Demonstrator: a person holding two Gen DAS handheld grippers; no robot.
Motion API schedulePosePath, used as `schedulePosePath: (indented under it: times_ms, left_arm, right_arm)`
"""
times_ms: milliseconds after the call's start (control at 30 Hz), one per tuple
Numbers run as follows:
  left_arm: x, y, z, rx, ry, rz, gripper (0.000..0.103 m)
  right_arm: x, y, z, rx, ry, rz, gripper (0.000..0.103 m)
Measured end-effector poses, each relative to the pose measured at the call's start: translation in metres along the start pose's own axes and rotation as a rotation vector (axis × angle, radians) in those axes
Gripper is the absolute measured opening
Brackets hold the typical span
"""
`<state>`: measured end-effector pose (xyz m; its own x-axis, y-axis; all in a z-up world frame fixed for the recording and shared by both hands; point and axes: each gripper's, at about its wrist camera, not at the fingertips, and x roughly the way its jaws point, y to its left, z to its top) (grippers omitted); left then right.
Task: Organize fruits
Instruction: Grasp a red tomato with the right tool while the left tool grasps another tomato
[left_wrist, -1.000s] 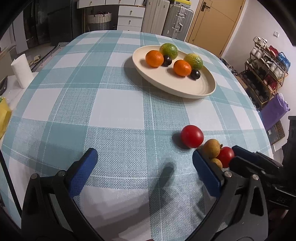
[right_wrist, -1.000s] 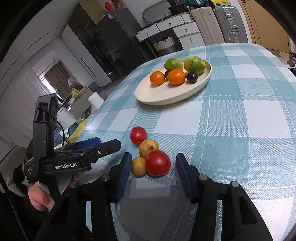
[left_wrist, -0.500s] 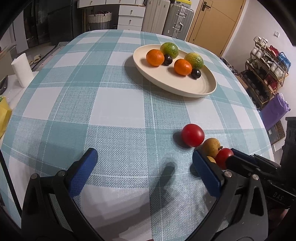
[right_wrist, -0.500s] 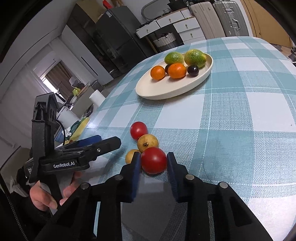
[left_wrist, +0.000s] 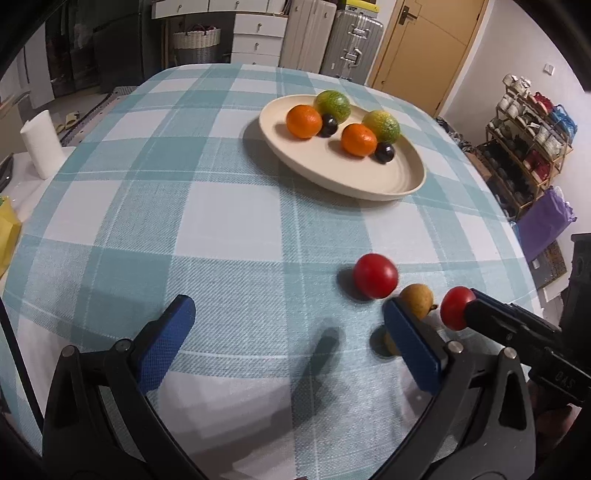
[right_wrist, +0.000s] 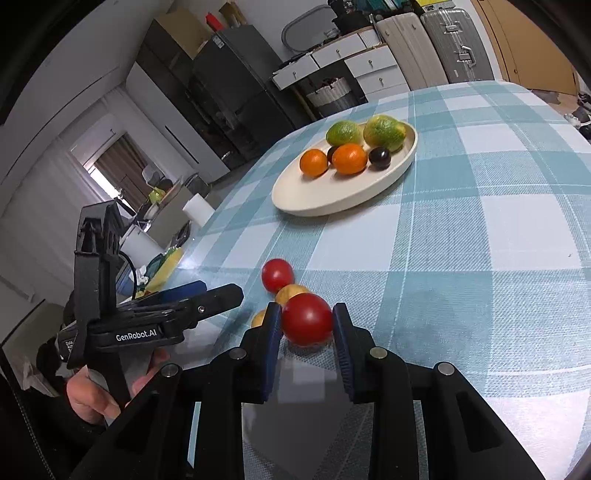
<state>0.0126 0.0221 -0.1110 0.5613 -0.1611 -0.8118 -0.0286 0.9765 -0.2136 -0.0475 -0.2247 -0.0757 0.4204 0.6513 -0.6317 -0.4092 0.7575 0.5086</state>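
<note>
My right gripper (right_wrist: 306, 326) is shut on a red tomato (right_wrist: 307, 324) just above the checked tablecloth; it also shows in the left wrist view (left_wrist: 455, 307). A second red tomato (right_wrist: 277, 274) (left_wrist: 375, 275) and two small yellow-brown fruits (right_wrist: 291, 291) (left_wrist: 417, 301) lie beside it. A cream oval plate (right_wrist: 332, 199) (left_wrist: 369, 181) farther back holds two oranges, two green citrus fruits and two dark plums. My left gripper (left_wrist: 284, 336) is open and empty over the cloth, left of the loose fruits.
The table edge runs close on the left, with a white paper roll (left_wrist: 38, 142) and a yellow bag (left_wrist: 7, 229) beyond it. Suitcases, drawers and a door stand behind the table. A shelf rack (left_wrist: 528, 136) is at the right.
My right gripper closed on the red tomato and has lifted it slightly off the cloth, away from the yellow-brown fruits. My left gripper has stayed open and nearly still.
</note>
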Motion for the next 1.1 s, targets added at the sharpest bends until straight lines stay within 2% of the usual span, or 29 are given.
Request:
schedulePosePath:
  times_ms: [333, 400, 500, 667, 733, 833, 867, 933, 967, 1000, 1100]
  left_arm:
    - [0.01, -0.011, 0.011, -0.004, 0.022, -0.081, 0.102]
    - [0.013, -0.014, 0.014, -0.001, 0.025, -0.091, 0.102]
    - [0.017, -0.021, 0.018, 0.039, 0.019, -0.064, 0.102]
    - [0.023, -0.023, 0.022, 0.043, 0.028, -0.095, 0.101]
    - [0.026, -0.022, 0.024, 0.034, 0.041, -0.116, 0.098]
    - [0.029, -0.022, 0.029, 0.029, 0.056, -0.154, 0.084]
    - [0.029, -0.021, 0.03, 0.025, 0.055, -0.172, 0.076]
    - [0.028, -0.019, 0.033, 0.017, 0.05, -0.222, 0.073]
    - [0.029, -0.018, 0.033, 0.015, 0.053, -0.227, 0.068]
    - [0.029, -0.017, 0.034, 0.012, 0.056, -0.229, 0.058]
    - [0.032, -0.014, 0.035, 0.005, 0.089, -0.26, 0.046]
  right_arm:
    - [-0.01, -0.012, 0.004, 0.031, -0.03, 0.013, 0.029]
    - [-0.01, -0.014, 0.005, 0.035, -0.033, 0.017, 0.029]
    - [-0.01, -0.015, 0.007, 0.034, -0.034, 0.013, 0.029]
    - [-0.008, -0.018, 0.008, 0.038, -0.026, 0.015, 0.029]
    - [-0.007, -0.019, 0.009, 0.04, -0.022, 0.017, 0.029]
    - [-0.005, -0.02, 0.01, 0.041, -0.016, 0.015, 0.029]
    - [-0.004, -0.02, 0.011, 0.043, -0.012, 0.013, 0.029]
    - [-0.002, -0.021, 0.012, 0.048, -0.006, 0.008, 0.029]
    - [-0.001, -0.021, 0.012, 0.047, -0.005, 0.01, 0.029]
    - [-0.001, -0.021, 0.013, 0.046, -0.005, 0.01, 0.029]
    - [0.0, -0.021, 0.015, 0.041, -0.005, 0.01, 0.029]
